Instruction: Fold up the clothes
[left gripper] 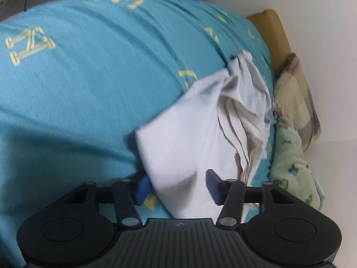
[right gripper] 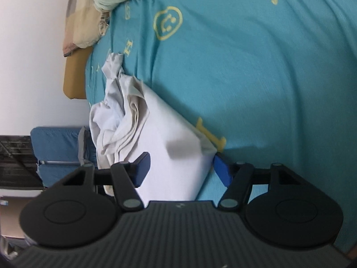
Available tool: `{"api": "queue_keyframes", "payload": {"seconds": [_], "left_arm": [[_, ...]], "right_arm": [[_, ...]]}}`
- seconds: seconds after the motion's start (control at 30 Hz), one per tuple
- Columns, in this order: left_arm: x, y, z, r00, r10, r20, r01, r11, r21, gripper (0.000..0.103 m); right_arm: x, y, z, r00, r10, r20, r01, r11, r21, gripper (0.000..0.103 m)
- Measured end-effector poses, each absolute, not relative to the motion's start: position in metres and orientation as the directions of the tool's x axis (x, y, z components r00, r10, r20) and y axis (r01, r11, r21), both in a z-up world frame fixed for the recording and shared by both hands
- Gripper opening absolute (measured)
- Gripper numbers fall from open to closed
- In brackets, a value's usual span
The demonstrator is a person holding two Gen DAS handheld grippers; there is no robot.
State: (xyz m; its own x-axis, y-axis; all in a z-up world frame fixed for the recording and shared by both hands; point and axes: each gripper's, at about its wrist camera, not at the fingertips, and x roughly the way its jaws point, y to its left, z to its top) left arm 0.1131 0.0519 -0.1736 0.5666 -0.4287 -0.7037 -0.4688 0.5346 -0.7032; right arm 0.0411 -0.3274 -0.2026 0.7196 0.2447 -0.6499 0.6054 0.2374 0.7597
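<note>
Teal bedsheet, printed with yellow letters and smiley motifs, is covering the bed.

White garment, partly folded, is lying on the sheet near the bed's edge, its far end bunching into creases.

Left tongs are straddling the garment's near corner; blue pads are standing apart with cloth between them, not visibly pinching.

Right tongs are straddling another corner of the same garment, likewise part-open; whether the pads are pressing is unclear.

Green patterned blanket and plaid pillow are lying beside the wall.
</note>
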Motion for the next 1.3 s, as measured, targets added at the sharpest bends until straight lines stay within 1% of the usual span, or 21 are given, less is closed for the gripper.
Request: {"api": "queue_keyframes", "payload": {"seconds": [0.03,0.07,0.1,0.13,0.2,0.23,0.37,0.53,0.7,0.87,1.03,1.2,1.3], "left_arm": [[0.115,0.053,-0.175,0.569,-0.418,-0.708,-0.477,0.533,-0.699,0.034],[0.115,0.053,-0.175,0.572,-0.412,-0.709,-0.482,0.531,-0.697,0.03],[0.116,0.053,-0.175,0.575,-0.405,-0.71,-0.482,0.534,-0.695,0.022],[0.116,0.052,-0.175,0.579,-0.399,-0.711,-0.478,0.54,-0.692,0.014],[0.115,0.051,-0.169,0.592,-0.392,-0.705,-0.453,0.561,-0.693,0.008],[0.113,0.05,-0.164,0.602,-0.391,-0.696,-0.435,0.57,-0.697,0.006],[0.099,0.046,-0.129,0.681,-0.381,-0.626,-0.308,0.626,-0.716,0.005],[0.07,0.048,-0.079,0.758,-0.402,-0.514,-0.148,0.661,-0.735,0.004],[0.028,0.057,-0.044,0.782,-0.434,-0.447,-0.064,0.658,-0.75,0.004],[-0.022,0.067,-0.025,0.802,-0.444,-0.4,-0.019,0.651,-0.759,0.004],[-0.055,0.073,-0.013,0.81,-0.455,-0.37,0.008,0.64,-0.769,0.004],[-0.042,0.07,-0.009,0.797,-0.455,-0.396,0.0,0.657,-0.754,0.004],[-0.013,0.061,-0.004,0.779,-0.431,-0.455,-0.047,0.684,-0.728,0.005]], "right_arm": [[0.043,-0.328,-0.204,0.707,0.24,-0.665,0.616,0.252,0.747,0.034],[0.044,-0.329,-0.206,0.703,0.239,-0.67,0.62,0.256,0.742,0.025],[0.044,-0.329,-0.206,0.704,0.237,-0.669,0.617,0.263,0.742,0.02],[0.043,-0.33,-0.205,0.707,0.233,-0.668,0.612,0.273,0.742,0.018],[0.043,-0.33,-0.2,0.722,0.223,-0.655,0.588,0.3,0.751,0.012],[0.043,-0.33,-0.197,0.73,0.218,-0.648,0.576,0.314,0.755,0.011],[0.039,-0.328,-0.169,0.797,0.177,-0.577,0.481,0.392,0.785,0.008],[0.012,-0.329,-0.121,0.886,0.149,-0.438,0.331,0.457,0.825,0.007],[-0.027,-0.32,-0.089,0.932,0.127,-0.34,0.239,0.492,0.837,0.007],[-0.076,-0.303,-0.071,0.959,0.083,-0.273,0.184,0.55,0.815,0.007],[-0.112,-0.291,-0.059,0.97,0.041,-0.241,0.17,0.594,0.787,0.007],[-0.101,-0.296,-0.059,0.963,0.025,-0.267,0.207,0.565,0.799,0.007],[-0.076,-0.304,-0.056,0.949,0.043,-0.312,0.244,0.524,0.816,0.007]]}}
